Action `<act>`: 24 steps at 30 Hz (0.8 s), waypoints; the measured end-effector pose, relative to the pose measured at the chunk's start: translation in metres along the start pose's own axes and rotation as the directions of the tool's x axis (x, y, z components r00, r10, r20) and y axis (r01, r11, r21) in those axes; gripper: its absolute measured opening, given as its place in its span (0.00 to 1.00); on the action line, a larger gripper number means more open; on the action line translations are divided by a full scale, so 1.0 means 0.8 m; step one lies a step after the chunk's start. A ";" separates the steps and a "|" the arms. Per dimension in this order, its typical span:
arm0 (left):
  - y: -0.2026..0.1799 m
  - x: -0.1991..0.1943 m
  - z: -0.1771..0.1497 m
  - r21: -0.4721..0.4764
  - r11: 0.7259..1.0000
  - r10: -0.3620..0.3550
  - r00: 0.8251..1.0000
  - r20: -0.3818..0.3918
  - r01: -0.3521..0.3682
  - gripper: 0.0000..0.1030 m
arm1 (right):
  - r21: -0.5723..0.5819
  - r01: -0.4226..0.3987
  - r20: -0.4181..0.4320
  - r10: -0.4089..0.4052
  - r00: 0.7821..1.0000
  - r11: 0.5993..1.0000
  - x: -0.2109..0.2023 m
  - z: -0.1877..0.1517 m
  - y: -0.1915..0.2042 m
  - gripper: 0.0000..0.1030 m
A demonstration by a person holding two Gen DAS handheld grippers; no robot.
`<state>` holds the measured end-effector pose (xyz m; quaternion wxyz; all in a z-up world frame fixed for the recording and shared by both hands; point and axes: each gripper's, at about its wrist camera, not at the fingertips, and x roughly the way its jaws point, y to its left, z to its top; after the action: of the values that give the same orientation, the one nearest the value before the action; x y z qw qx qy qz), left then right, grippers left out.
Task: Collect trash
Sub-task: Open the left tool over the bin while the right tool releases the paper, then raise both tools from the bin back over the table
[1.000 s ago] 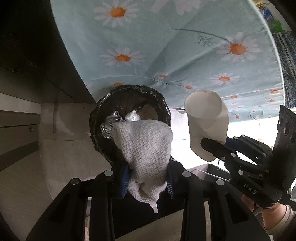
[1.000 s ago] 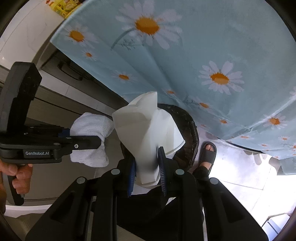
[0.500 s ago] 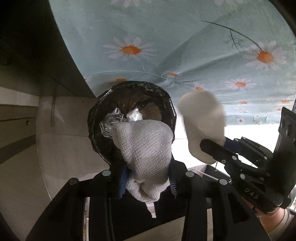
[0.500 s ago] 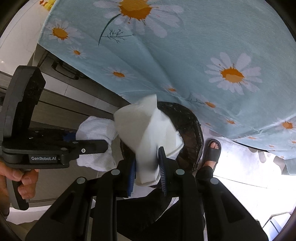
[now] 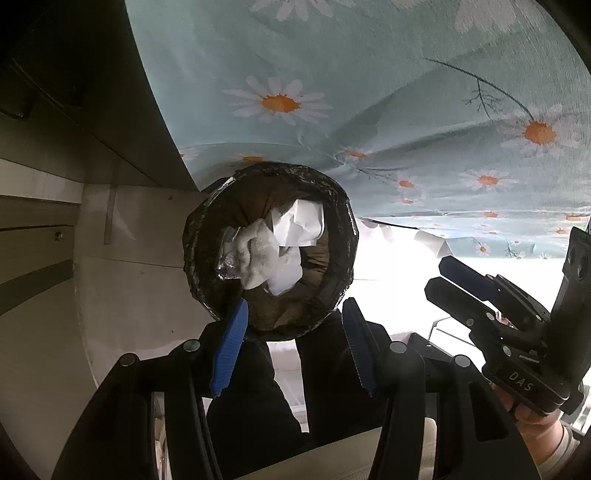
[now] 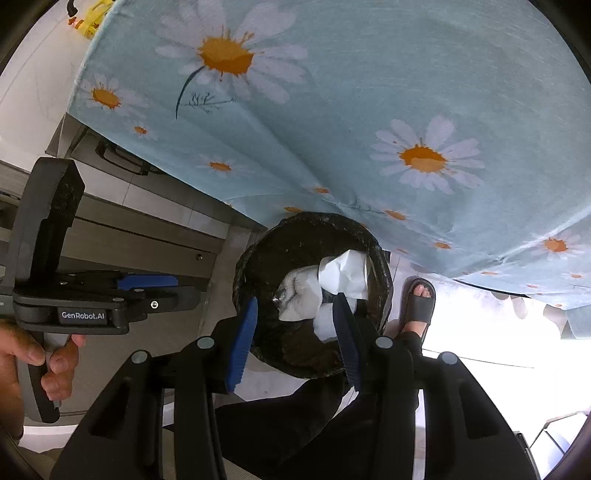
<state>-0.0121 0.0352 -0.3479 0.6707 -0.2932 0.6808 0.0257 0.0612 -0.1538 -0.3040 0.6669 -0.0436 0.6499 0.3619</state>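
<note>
A light-blue tablecloth (image 6: 369, 110) printed with white-and-orange daisies hangs in folds over a table edge and fills the upper part of both views. Left of the tablecloth stand grey-beige cabinet fronts (image 6: 122, 236) with a dark handle (image 6: 122, 160), and beneath its hem lies a pale tiled floor (image 5: 140, 266). Right of the tablecloth, past its lower edge, the floor is washed out by strong daylight (image 5: 399, 266), while a yellow object (image 6: 88, 18), too small to identify, sits at its upper left corner.
</note>
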 end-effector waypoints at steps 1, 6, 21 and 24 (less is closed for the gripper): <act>0.000 -0.001 0.000 0.001 1.000 0.000 1.000 0.002 0.000 0.50 | 0.000 0.003 0.003 -0.003 1.000 1.000 -0.006 0.001 0.010 0.42; -0.007 -0.012 0.000 0.017 1.000 0.000 1.000 0.015 0.000 0.50 | -0.023 0.010 0.016 -0.010 1.000 1.000 -0.019 0.001 0.019 0.42; -0.045 -0.088 -0.013 0.107 0.994 -0.011 0.992 0.127 -0.003 0.50 | -0.016 0.013 0.138 -0.011 0.990 1.000 -0.103 -0.003 0.034 0.54; -0.053 -0.109 -0.017 0.130 0.991 -0.018 0.987 0.159 -0.003 0.50 | -0.030 0.031 0.178 -0.025 0.984 0.999 -0.126 -0.002 0.042 0.54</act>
<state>-0.0120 0.0260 -0.2507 0.7409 -0.2485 0.6240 0.0021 0.0526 -0.1727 -0.1994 0.7264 -0.0310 0.5812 0.3656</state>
